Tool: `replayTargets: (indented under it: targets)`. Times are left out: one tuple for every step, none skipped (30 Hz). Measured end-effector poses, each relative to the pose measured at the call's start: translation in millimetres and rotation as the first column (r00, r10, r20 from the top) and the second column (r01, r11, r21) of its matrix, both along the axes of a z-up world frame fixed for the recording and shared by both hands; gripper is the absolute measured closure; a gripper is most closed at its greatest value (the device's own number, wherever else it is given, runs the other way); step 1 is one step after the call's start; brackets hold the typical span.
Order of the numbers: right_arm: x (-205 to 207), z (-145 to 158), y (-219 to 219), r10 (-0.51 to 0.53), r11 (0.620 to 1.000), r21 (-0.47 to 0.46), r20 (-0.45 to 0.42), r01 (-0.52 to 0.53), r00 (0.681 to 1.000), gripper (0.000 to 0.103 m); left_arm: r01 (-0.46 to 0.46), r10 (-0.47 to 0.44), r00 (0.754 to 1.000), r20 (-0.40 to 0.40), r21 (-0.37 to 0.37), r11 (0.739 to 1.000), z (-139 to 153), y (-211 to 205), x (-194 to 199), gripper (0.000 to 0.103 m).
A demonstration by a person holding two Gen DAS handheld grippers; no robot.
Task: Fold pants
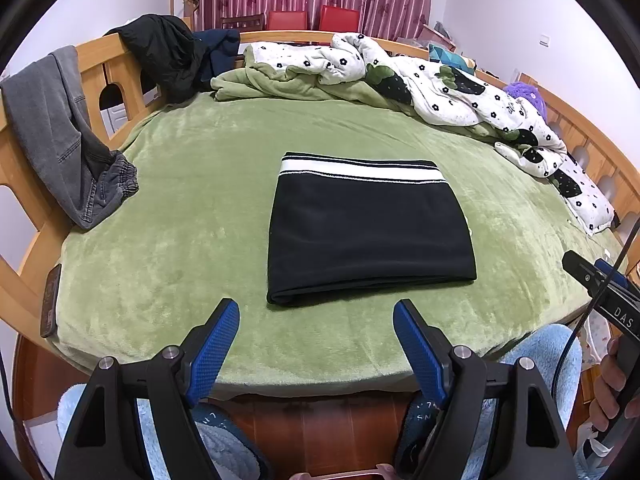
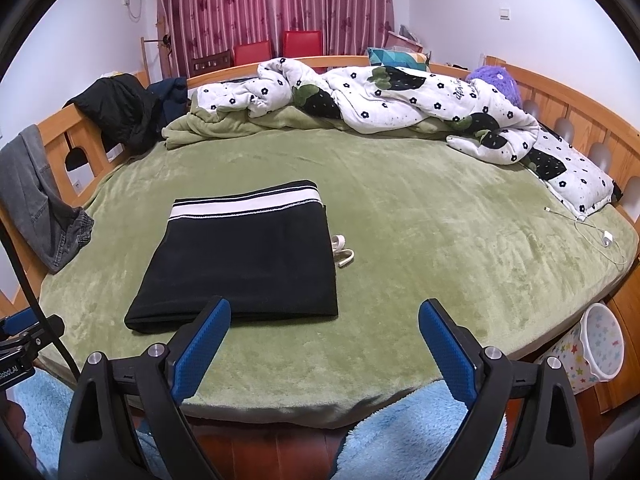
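Black pants point(image 1: 370, 232) with a white-striped waistband lie folded into a flat rectangle on the green bed cover point(image 1: 200, 208); they also show in the right wrist view point(image 2: 244, 256), left of centre. White drawstring ends point(image 2: 343, 251) stick out at their right edge. My left gripper point(image 1: 316, 312) is open and empty, held back from the near fold at the bed's front edge. My right gripper point(image 2: 325, 312) is open and empty, just off the pants' near right corner; it shows at the right edge of the left wrist view point(image 1: 600, 284).
A rumpled white flowered quilt point(image 2: 400, 100) lies along the far and right sides. Grey jeans point(image 1: 60, 136) and dark jackets point(image 1: 168, 56) hang on the wooden bed rail. A white charger cable point(image 2: 600, 236) lies at right. A phone point(image 1: 51, 300) sits at the left edge. A starred bin point(image 2: 596, 348) stands beside the bed.
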State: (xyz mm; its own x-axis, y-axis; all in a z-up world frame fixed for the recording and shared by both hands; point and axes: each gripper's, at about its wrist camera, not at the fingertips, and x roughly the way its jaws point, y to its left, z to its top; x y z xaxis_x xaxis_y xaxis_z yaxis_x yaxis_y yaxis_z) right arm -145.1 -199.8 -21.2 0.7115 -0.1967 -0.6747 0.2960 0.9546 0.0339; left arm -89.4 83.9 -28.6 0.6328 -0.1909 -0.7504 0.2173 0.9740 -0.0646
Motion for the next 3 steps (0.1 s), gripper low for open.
replayTargets:
  targets:
    - [0.2, -0.1, 0.6, 0.001, 1.000, -0.001, -0.001, -0.001, 1.000, 0.009, 0.000, 0.000, 1.000, 0.000, -0.001, 1.000, 0.1, 0.7, 0.3, 0.025]
    - [-0.2, 0.2, 1.4, -0.003, 1.000, 0.000, 0.001, 0.003, 1.000, 0.009, 0.002, -0.002, 1.000, 0.003, 0.000, 1.000, 0.3, 1.4, -0.1, 0.025]
    - [0.2, 0.3, 1.6, -0.002, 1.000, 0.000, 0.001, 0.002, 1.000, 0.009, 0.002, -0.002, 1.000, 0.007, 0.002, 1.000, 0.5, 1.6, -0.8, 0.025]
